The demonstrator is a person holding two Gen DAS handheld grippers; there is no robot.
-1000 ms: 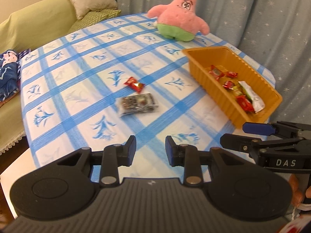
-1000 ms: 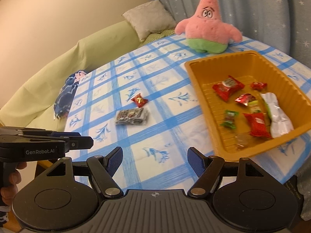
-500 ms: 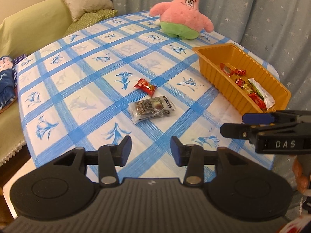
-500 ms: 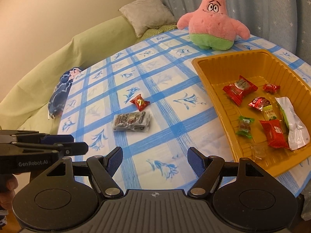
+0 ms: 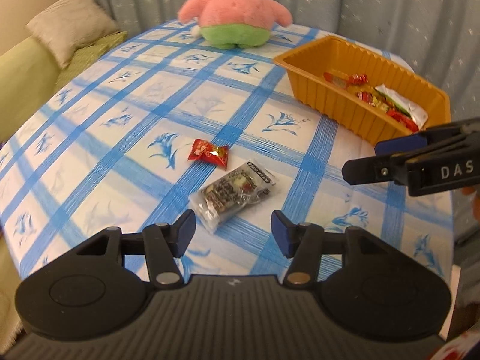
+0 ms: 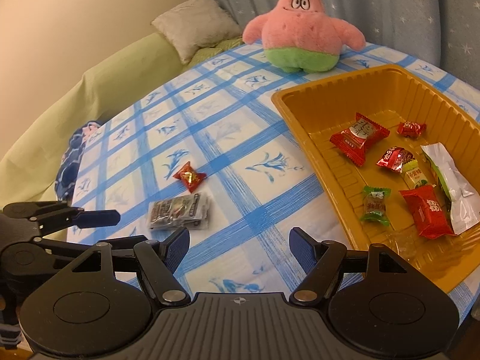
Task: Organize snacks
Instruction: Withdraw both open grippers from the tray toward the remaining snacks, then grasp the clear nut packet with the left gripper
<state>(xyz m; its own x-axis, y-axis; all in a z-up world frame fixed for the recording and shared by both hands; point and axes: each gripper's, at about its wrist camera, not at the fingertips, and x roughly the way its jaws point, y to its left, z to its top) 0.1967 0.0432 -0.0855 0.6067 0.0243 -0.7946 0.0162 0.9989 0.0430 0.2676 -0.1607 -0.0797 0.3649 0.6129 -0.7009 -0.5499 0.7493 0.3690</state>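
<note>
A clear packet of dark snacks (image 5: 235, 193) (image 6: 179, 211) lies on the blue-checked tablecloth, with a small red candy (image 5: 209, 153) (image 6: 190, 176) just beyond it. My left gripper (image 5: 233, 234) hovers right in front of the packet. Its jaws are opening and hold nothing; the packet's near end lies just ahead of the gap. My right gripper (image 6: 239, 249) stands open and empty over bare cloth, between the packet and the orange tray (image 6: 303, 114) (image 5: 333, 102). The tray holds several wrapped snacks.
A pink star plush (image 6: 303, 34) (image 5: 237, 9) sits at the table's far edge. A green sofa (image 6: 99, 90) with a grey cushion (image 6: 195, 25) runs along the left. Curtains hang behind. A blue cloth (image 6: 72, 156) lies off the table's left edge.
The left gripper has come down and closer to the clear packet, and its jaws have spread wider. The right gripper has moved nearer the table, jaws unchanged.
</note>
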